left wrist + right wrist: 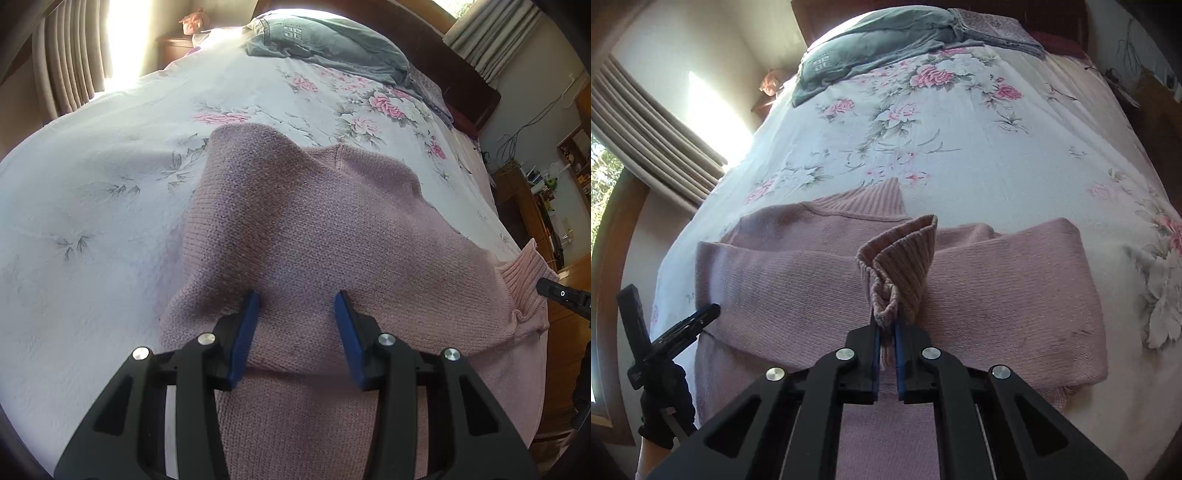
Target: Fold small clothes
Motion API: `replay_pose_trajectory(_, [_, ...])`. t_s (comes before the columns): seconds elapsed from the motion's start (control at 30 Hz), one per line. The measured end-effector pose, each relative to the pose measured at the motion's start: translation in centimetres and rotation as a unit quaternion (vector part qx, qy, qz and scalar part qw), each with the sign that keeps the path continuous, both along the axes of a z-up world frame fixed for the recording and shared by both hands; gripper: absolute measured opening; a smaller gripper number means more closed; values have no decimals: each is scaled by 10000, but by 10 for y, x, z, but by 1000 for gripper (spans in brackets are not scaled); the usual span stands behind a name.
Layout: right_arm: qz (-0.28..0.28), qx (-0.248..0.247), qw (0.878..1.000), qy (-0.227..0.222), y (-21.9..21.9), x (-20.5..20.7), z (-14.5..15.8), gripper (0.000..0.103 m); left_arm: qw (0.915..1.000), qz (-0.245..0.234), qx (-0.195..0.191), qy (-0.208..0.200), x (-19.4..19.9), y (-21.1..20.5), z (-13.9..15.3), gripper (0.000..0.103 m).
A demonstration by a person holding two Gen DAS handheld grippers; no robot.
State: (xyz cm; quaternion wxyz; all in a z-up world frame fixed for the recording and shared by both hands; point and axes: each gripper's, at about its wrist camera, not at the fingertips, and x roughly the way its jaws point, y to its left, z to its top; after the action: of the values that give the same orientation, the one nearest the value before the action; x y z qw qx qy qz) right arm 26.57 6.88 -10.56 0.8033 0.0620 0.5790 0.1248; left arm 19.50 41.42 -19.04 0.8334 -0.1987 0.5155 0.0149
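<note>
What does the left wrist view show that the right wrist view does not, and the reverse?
Left wrist only: the left gripper open over the pink sweater, and shelves beside the bed. Right wrist only: the right gripper shut on a ribbed cuff, and a gloved hand. Both: sweater, floral bedspread, grey pillow, curtains.

My left gripper point(296, 301) covers part of the pink sweater point(332, 240), whose near hem runs off the bottom edge in both views. The cuff point(901, 251) pinched in my right gripper point(886, 332) vanishes between the pads. The bed point(92, 184) is cut off at its foot. The shelf clutter point(546, 184) is too small to identify.
</note>
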Motion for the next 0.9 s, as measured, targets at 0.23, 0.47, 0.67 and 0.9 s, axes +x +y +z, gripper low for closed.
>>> replay_pose_trajectory(0.23, [-616, 1072, 9913, 456, -79, -5, -28, 58, 9999, -44, 17, -112, -4, -11, 17, 44])
replay_pose_trajectory(0.47, [-738, 1430, 9839, 778, -77, 5, -54, 30, 9996, -246, 156, 8, 1, -32, 10, 49])
replay_pose_trajectory(0.67, [-674, 764, 9923, 702, -78, -7, -49, 10, 9997, -246, 17, 56, 2, -27, 5, 50])
replay_pose_trajectory(0.9, [-407, 564, 9946, 769, -73, -3, -49, 17, 9993, -300, 14, 204, 8, -27, 4, 51])
